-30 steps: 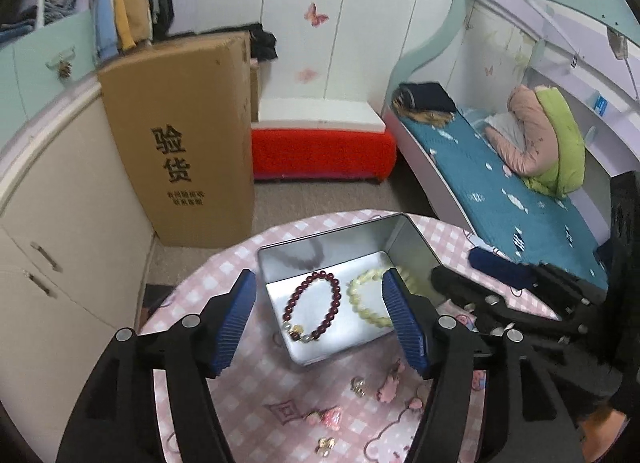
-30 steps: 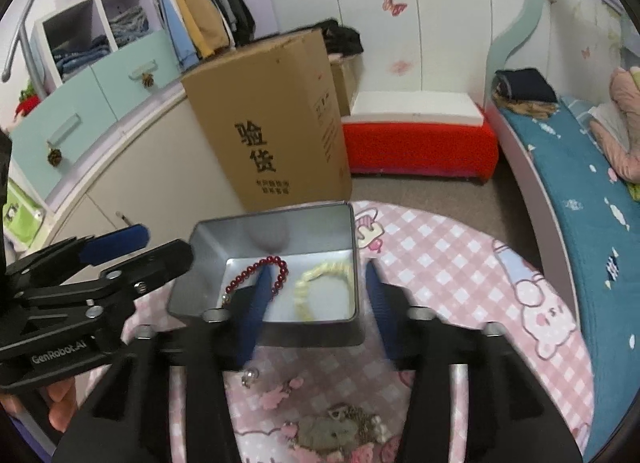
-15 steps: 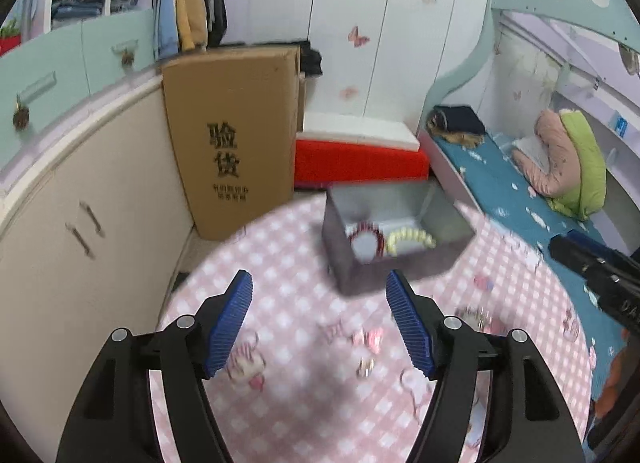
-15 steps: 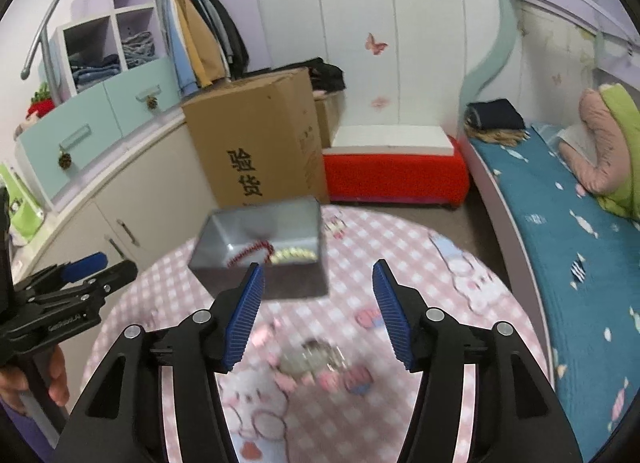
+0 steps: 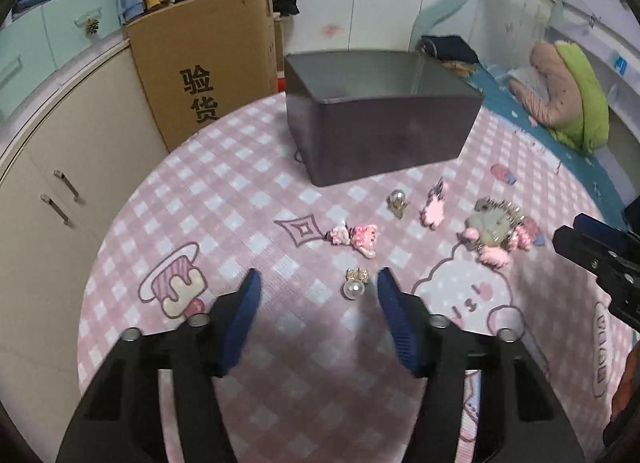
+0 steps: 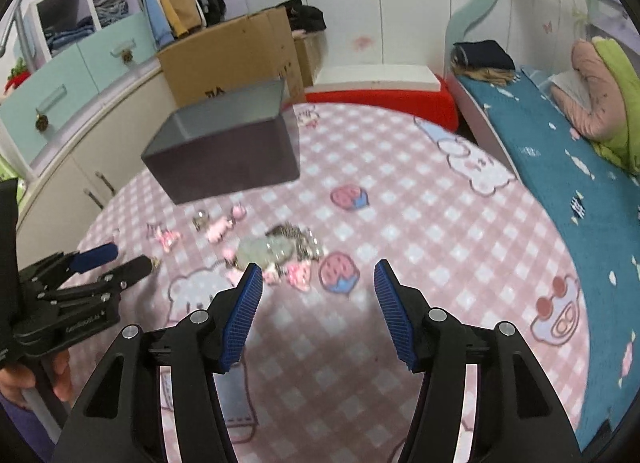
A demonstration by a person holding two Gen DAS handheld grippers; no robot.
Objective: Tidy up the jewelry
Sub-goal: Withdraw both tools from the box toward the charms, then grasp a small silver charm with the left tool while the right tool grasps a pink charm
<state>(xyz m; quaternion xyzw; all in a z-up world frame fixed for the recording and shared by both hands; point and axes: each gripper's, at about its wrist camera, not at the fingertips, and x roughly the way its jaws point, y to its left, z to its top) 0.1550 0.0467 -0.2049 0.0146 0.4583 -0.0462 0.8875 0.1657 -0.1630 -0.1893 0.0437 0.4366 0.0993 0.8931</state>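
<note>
Jewelry pieces [image 5: 354,237] lie scattered on the counter [image 5: 240,199]; a pearl earring [image 5: 353,289], perhaps, sits between the spread left hand-held gripper [image 5: 316,303], tin box [image 5: 384,131] at 12 o'clock; right hand-held gripper [image 6: 318,303] likewise gapes, empty.

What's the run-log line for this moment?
left gripper: open, low beside pearl earring | right gripper: open, empty, near charm pile | metal box: on table

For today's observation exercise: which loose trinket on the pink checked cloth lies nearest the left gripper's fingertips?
The white pearl earring with a gold bow, lying between the open left gripper fingers; the pink charms lie farther.
</note>
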